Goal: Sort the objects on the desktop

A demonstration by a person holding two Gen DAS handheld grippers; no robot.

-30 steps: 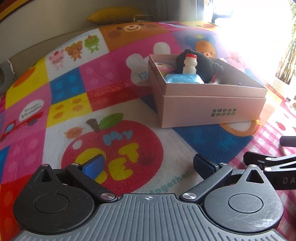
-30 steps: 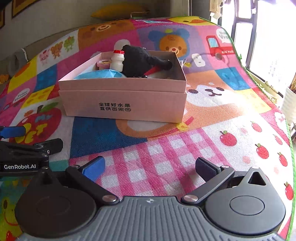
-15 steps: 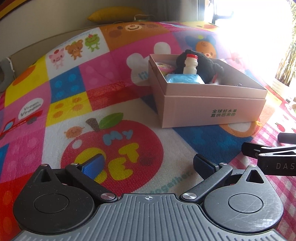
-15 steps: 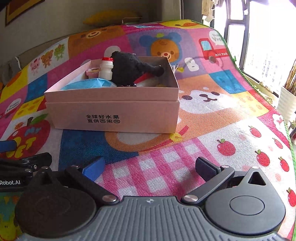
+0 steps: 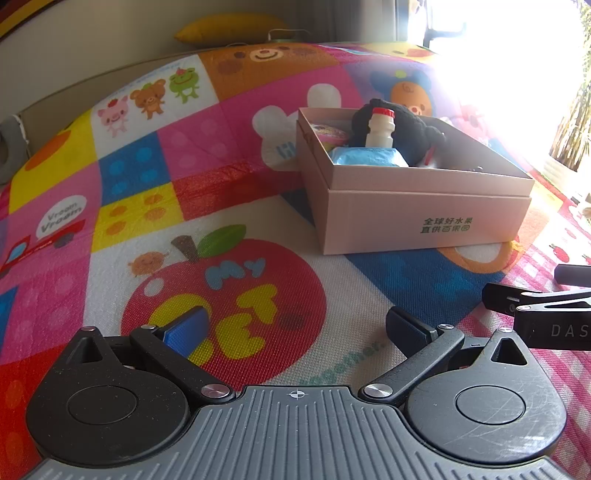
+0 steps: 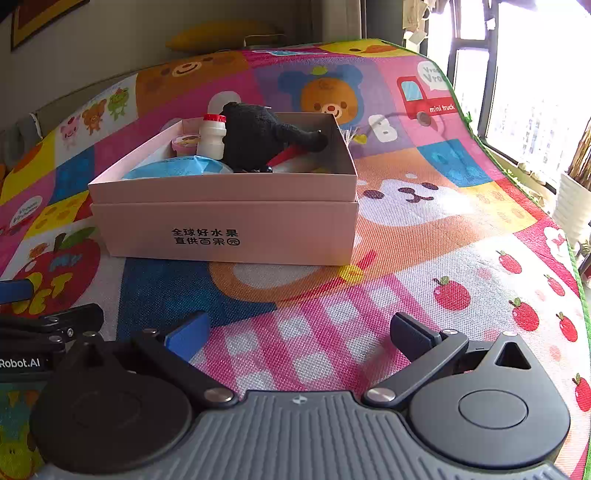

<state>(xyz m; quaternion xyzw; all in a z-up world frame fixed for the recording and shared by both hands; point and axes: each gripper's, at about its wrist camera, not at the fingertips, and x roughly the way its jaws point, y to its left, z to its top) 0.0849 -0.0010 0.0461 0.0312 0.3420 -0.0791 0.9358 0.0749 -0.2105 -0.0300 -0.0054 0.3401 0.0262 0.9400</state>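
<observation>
Pink cardboard makes up the box (image 6: pixel 225 225), which sits on a bright cartoon-print mat (image 6: pixel 424 258) and holds everything sorted: a small white bottle (image 6: pixel 211 137) with a red cap standing upright near the far-left corner of the box, a pink-rimmed cup (image 6: pixel 185 144) just beside the bottle, a blue packet (image 6: pixel 177 169) lying against the near wall of the box, and a black plush toy (image 6: pixel 258 138) slumped across the middle, reaching the right wall.

The right gripper (image 6: pixel 297 334) hovers over the pink checked patch of the mat on the near side of the box, well apart from it, its jaws spread wide and empty. The left gripper (image 5: pixel 295 326) is also wide and empty, over the red apple print near the box's left front corner; from there the box (image 5: pixel 424 218) lies ahead and to the right. Each gripper shows at the edge of the other's view, side by side. A yellow cushion (image 6: pixel 221 35) lies beyond the far edge of the mat, behind the box.
</observation>
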